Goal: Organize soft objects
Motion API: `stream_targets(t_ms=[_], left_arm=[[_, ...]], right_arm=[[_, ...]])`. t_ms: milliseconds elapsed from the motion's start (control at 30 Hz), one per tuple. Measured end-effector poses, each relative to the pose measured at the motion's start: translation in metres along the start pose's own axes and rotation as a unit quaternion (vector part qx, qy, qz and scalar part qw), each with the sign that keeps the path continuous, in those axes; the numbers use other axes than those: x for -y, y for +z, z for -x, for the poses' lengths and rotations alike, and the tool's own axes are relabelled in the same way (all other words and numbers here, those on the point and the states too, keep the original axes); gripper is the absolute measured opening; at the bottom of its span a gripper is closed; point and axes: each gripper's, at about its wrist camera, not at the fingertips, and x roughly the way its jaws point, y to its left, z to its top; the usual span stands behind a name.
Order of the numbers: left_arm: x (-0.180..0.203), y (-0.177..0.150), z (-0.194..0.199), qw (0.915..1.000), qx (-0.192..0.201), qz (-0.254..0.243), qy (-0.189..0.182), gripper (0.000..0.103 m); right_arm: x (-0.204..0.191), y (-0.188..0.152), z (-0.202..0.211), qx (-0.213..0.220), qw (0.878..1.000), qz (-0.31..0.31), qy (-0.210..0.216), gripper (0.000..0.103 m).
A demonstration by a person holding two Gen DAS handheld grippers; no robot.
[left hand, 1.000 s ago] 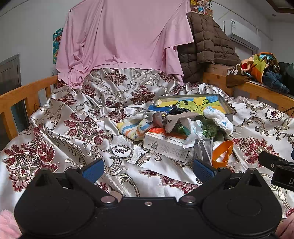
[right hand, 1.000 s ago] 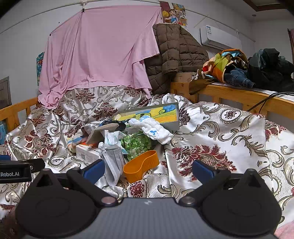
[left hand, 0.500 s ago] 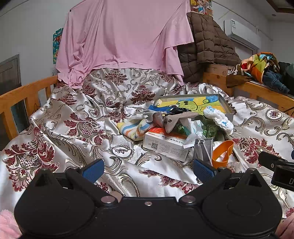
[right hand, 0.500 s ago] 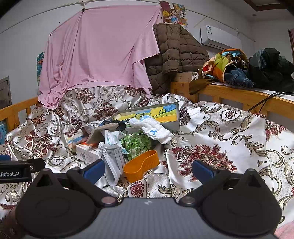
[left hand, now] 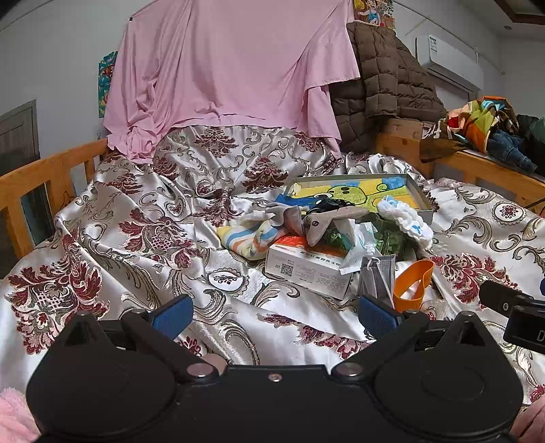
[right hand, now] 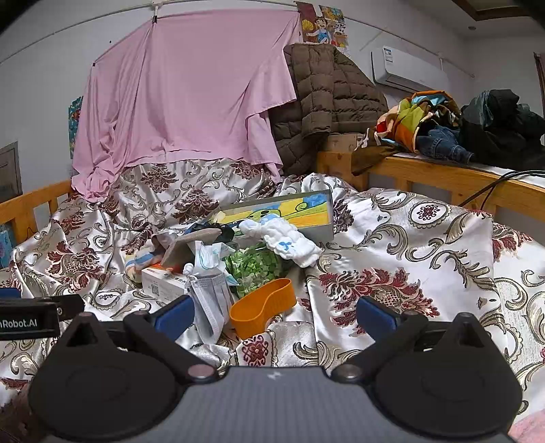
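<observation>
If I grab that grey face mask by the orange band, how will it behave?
The grey face mask hangs in pleats, so it is likely floppy and light. Its ear loops may snag the white box or the orange band, which it appears to touch.

Pink sheet (left hand: 231, 68) hangs on the back wall; brown quilted jacket (right hand: 327, 102) beside it. White air conditioner (right hand: 408, 70) mounted high, right. Wooden rail (right hand: 442, 177) carries heaped clothes (right hand: 442, 126). Patterned satin bedspread (left hand: 136, 221) covers the bed. Poster (right hand: 323, 24) above jacket, apparently a cartoon.
</observation>
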Motion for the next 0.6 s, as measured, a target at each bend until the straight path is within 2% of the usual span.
stream_targets(t_ms=[267,467,600], left_arm=[[-0.002,0.001,-0.003,0.9999,-0.006,0.011,-0.008,0.102],[-0.015,0.011,-0.024,0.9975,-0.018,0.037,-0.058,0.102],[-0.002,0.022,-0.046,0.9957,-0.020,0.024,-0.087,0.102]], right_arm=[[-0.005,-0.002,-0.002,-0.012,1.000,0.005,0.015,0.103],[-0.002,0.005,-0.023,-0.041,0.998,0.036,0.023,0.103],[0.004,0.007,-0.045,-0.070,0.995,0.055,0.036,0.103]])
